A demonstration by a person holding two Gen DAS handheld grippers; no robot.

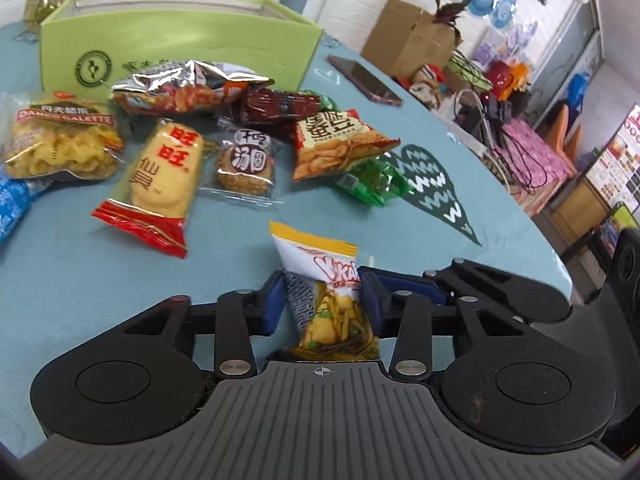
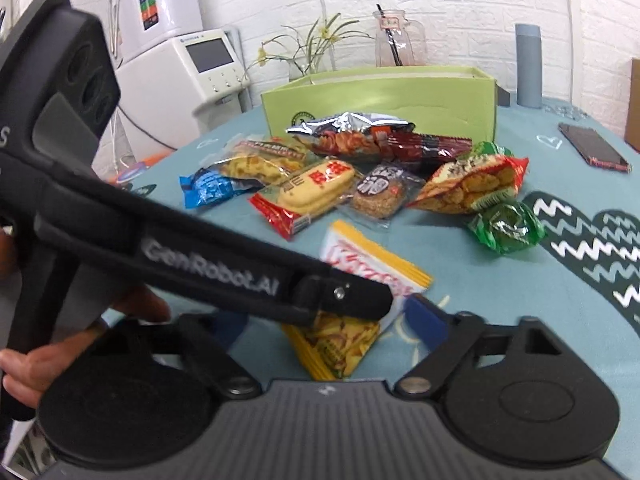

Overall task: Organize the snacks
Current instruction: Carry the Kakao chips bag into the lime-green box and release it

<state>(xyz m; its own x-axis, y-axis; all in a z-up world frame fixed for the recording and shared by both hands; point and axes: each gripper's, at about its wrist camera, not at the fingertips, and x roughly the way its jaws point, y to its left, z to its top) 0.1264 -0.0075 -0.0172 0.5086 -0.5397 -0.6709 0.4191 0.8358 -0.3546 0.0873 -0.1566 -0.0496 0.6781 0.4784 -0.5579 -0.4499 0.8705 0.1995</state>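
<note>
My left gripper (image 1: 322, 300) is shut on a white and yellow snack packet (image 1: 324, 280), its blue pads pressing both sides. The same packet (image 2: 360, 272) lies on the teal tablecloth (image 2: 460, 272) in the right wrist view, with the left gripper's arm (image 2: 224, 268) crossing in front of it. My right gripper (image 2: 332, 328) is open just behind the packet; its left finger is hidden behind that arm. A pile of snacks lies beyond: a rice cracker pack (image 1: 164, 176), a round cake (image 1: 244, 164), a green packet (image 1: 372, 182). A green box (image 1: 180, 40) stands open behind them.
A phone (image 1: 364, 78) lies on the table at the far right. A grey bottle (image 2: 528, 66), a glass jug (image 2: 396, 40) and a vase with flowers (image 2: 308, 56) stand behind the box. The table edge curves off at the right, with clutter beyond it.
</note>
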